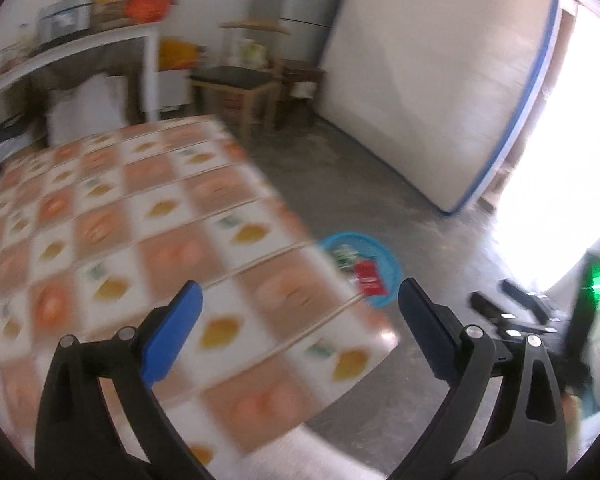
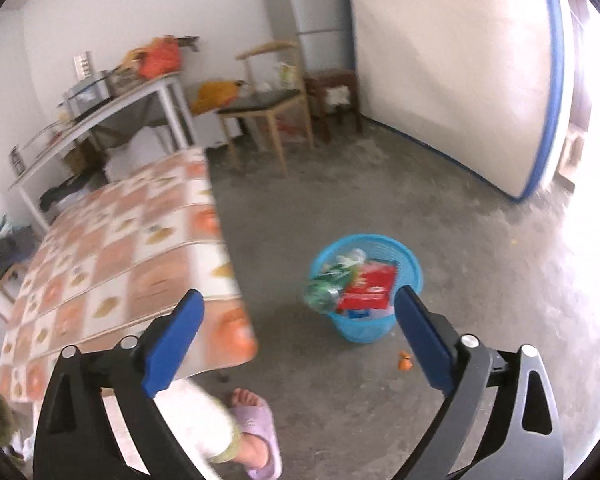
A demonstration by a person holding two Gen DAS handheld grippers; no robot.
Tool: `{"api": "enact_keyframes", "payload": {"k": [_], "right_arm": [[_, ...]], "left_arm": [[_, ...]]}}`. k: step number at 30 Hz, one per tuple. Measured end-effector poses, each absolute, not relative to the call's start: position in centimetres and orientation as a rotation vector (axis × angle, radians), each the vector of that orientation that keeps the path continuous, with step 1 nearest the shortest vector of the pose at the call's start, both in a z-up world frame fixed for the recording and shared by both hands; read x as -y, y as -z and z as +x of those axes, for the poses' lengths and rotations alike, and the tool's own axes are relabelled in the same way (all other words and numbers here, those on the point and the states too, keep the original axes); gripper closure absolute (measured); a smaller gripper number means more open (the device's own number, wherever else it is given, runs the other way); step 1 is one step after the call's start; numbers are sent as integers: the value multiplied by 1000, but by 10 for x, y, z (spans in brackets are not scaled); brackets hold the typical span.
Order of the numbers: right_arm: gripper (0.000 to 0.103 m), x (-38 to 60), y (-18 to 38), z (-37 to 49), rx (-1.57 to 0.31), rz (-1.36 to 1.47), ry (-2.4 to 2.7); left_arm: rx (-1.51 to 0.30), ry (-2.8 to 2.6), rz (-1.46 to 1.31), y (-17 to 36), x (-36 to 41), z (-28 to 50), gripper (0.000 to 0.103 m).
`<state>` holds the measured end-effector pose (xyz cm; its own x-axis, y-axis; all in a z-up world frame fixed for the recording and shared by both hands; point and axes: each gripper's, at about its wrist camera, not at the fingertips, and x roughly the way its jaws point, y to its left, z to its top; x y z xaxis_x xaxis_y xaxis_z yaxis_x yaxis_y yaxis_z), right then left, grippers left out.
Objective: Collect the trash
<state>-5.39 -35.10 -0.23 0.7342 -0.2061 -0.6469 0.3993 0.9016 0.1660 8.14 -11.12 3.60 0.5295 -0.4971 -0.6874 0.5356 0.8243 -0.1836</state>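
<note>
Table (image 2: 112, 248): far left in the right wrist view; fruit-print cloth, blurred; no trash can be made out on the part seen.
Left gripper (image 1: 298, 312): jaws spread wide, nothing between them; aimed down over the table corner toward the bin.
Foot in slipper (image 2: 256, 428): below the table edge, well apart from the bin.
Bin (image 2: 410, 268): blue basket on the concrete floor, just past the table corner; already holds a green bottle (image 2: 324, 290), a red packet (image 2: 366, 290) and other wrappers.
Right gripper (image 2: 298, 314): jaws released and empty; the bin is seen between the fingers, farther off.
Orange scrap (image 2: 404, 361): on the floor just right of the bin, apparently missed.
Step judged: drop complete, next item to be sought.
Advice: the scrap is best approached from above with jaws kept wide, then closed low against the floor; the bin should not be knocked.
</note>
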Motion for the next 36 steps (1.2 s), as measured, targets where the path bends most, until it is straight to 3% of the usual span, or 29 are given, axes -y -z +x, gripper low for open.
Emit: {"api": "enact_keyframes", "payload": {"k": [7,14,20,36], "right_arm": [[7,267,-1,-63,-715,196,295],[6,230,-4,-69,-698,73,360],[6,225,-12,-76,-655,56,438],[6,236,-4,-79,-714,113,517]], "left_arm": [[-832,449,1,-11,51,34,8],[-745,317,104,-17,50,17,8],[-706,275,183,-25,54,7,8],[-863,353,148,7,68,-12,8]]}}
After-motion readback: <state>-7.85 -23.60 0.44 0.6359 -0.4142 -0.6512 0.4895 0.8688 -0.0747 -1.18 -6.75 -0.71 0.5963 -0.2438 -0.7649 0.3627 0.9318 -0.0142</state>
